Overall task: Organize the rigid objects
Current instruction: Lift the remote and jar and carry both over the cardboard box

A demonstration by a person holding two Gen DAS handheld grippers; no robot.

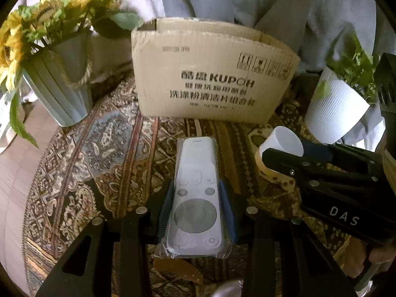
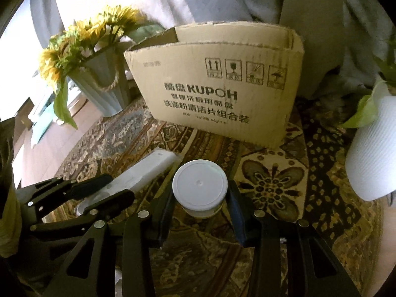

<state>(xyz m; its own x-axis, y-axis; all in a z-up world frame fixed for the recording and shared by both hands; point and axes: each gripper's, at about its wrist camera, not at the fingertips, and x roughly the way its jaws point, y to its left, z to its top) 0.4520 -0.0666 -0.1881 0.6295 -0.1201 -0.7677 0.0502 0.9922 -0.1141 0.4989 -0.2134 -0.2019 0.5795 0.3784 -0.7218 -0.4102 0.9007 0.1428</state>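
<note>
A white remote control [image 1: 195, 198] in a clear plastic sleeve lies between my left gripper's [image 1: 196, 208] blue pads, which press on both its sides. It also shows in the right wrist view [image 2: 146, 173]. My right gripper [image 2: 201, 203] is shut on a white-lidded jar [image 2: 200, 185], which also shows in the left wrist view [image 1: 279, 146]. An open cardboard box [image 1: 210, 74] printed KUPOH stands just behind both on the patterned tablecloth [image 1: 111, 148]; it also shows in the right wrist view [image 2: 217, 86].
A pale vase of sunflowers [image 1: 59, 84] stands at the back left, also in the right wrist view [image 2: 104, 79]. A white ribbed pot with a green plant [image 1: 336, 109] stands at the right, also in the right wrist view [image 2: 371, 153]. Grey curtains hang behind.
</note>
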